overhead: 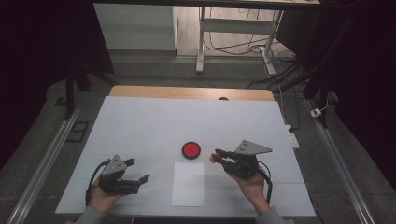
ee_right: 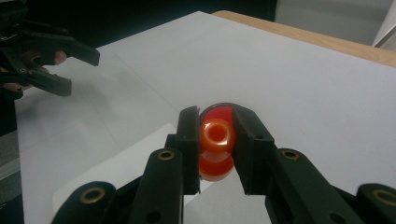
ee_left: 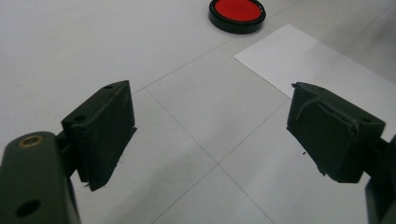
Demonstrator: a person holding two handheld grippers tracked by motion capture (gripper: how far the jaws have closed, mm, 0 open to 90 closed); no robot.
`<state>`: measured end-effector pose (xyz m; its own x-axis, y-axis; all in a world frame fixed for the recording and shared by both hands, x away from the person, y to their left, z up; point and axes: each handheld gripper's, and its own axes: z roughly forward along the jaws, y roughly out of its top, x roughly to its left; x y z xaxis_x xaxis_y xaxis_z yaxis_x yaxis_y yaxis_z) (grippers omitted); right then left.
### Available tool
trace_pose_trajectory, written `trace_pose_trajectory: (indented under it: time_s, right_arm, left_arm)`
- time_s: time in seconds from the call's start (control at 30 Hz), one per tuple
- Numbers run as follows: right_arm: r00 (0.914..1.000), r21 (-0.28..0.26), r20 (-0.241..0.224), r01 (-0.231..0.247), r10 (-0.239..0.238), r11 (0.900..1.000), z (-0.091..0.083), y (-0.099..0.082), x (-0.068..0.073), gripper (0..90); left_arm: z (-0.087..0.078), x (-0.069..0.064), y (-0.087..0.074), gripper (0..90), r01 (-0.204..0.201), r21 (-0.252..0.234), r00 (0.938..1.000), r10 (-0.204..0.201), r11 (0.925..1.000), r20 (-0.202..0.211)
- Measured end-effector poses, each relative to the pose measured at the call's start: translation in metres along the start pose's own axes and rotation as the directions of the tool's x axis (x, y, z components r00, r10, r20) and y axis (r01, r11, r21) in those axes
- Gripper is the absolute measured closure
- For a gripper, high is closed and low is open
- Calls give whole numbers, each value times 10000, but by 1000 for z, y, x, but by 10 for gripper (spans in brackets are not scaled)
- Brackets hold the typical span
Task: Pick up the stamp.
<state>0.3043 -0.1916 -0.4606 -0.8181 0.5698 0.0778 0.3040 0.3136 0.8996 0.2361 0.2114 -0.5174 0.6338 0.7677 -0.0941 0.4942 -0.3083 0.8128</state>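
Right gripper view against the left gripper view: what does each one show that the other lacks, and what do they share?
The right gripper view alone shows the right gripper shut on a small orange piece with a hole through it, the table's wooden edge, and the left gripper farther off.

The left gripper view alone looks between that gripper's own wide-open jaws, with nothing between them.

Both show the white table cover, the white sheet of paper and the red disc in its black rim.
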Motion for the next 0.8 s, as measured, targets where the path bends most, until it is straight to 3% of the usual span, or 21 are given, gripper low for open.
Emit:
trace_pose_trajectory:
  time_s: [0.43, 0.8]
  right_arm:
    - [9985, 153, -471, 301, -294, 9994, 22, 3, 15, 734]
    - [9961, 27, -827, 321, -318, 9995, 34, 6, 18, 734]
  left_arm:
    - [1, -2, -1, 152, -119, 12, 9999, 119, 9999, -3]
    - [4, -2, 0, 152, -151, 117, 9999, 152, 9998, -61]
